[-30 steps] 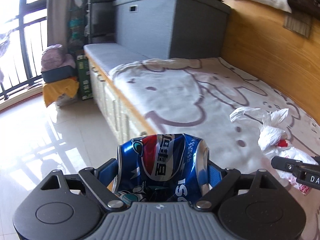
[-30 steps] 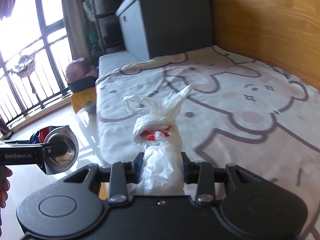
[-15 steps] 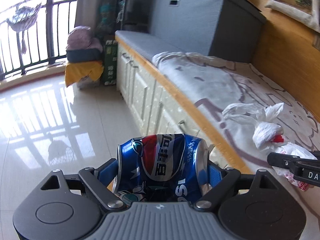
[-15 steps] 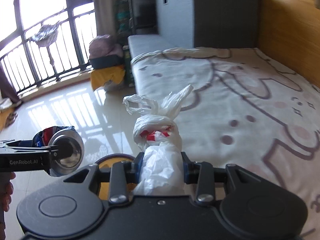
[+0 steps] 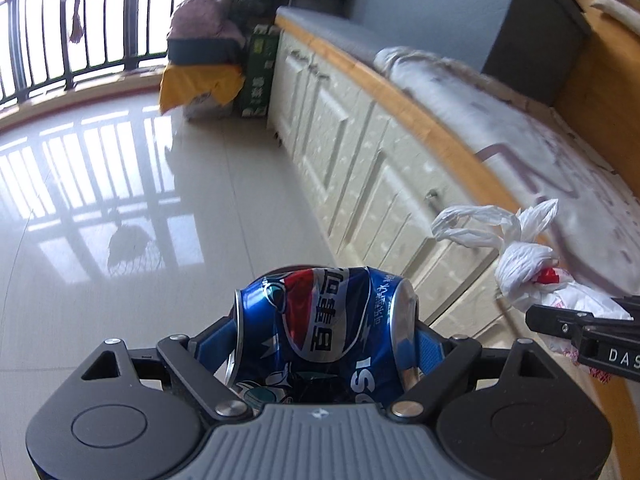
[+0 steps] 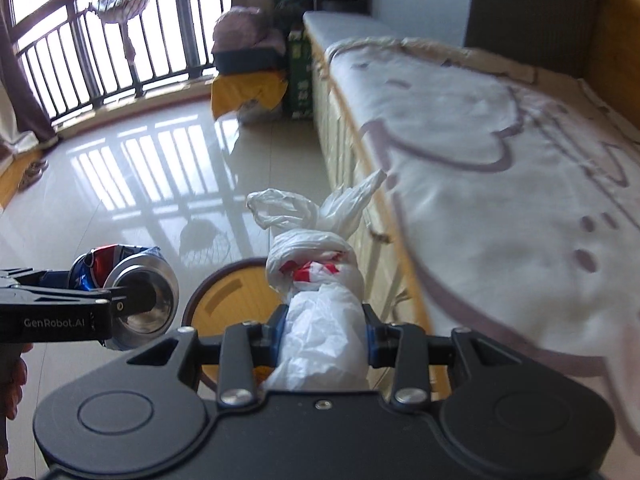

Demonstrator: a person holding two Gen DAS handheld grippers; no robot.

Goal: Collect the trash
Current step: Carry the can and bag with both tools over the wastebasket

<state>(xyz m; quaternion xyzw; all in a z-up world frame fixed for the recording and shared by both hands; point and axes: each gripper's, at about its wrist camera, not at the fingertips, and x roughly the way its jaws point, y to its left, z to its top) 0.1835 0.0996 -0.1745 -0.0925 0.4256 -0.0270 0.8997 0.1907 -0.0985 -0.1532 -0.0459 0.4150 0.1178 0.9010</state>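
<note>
Two loads in transit above the floor [image 5: 120,208]: left hand-held gripper [image 5: 325,336] clamped on a crushed can [image 5: 320,320], right hand-held gripper [image 6: 324,332] clamped on a knotted plastic bag [image 6: 316,280], which may slip through near the round bin [image 6: 224,300].

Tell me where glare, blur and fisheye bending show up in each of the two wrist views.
Left wrist view: window glare streaks the glossy floor; the bed cover is smeared by motion blur; the cabinet front bows with the fisheye, while the blue can stays sharp.
Right wrist view: the bright balcony window washes out, its bars mirror on the floor, the bed cover is blurred, the white plastic bag crisp.
</note>
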